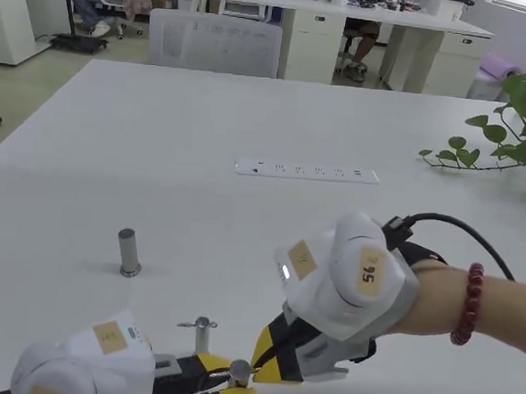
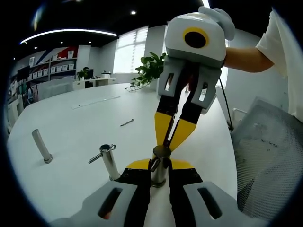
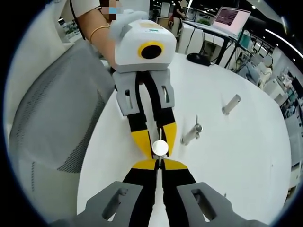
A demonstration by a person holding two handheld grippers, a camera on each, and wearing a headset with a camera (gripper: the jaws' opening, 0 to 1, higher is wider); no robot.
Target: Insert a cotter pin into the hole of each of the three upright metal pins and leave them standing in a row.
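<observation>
The held metal pin stands upright at the near edge of the worktop, clamped low on its shaft between the yellow tips of the left tool. Its round top shows bright in the right gripper view, just ahead of the right tool. From the left gripper view, the right tool comes down on it from above, its tips meeting right at the pin's top. They are drawn almost together on a thin dark sliver, the cotter pin. I cannot tell whether that wire has entered the hole.

Just beside the held pin, to its left in the head view, a second metal pin stands free with a fitted cotter pin lying crosswise through its head. Farther left and well apart, a third metal pin stands upright and bare.

A loose cotter pin lies flat on the worktop beyond them. Farther back, a white power strip lies across the middle of the worktop. A leafy plant reaches in at the right edge, and a grey mesh chair stands at the far side.
</observation>
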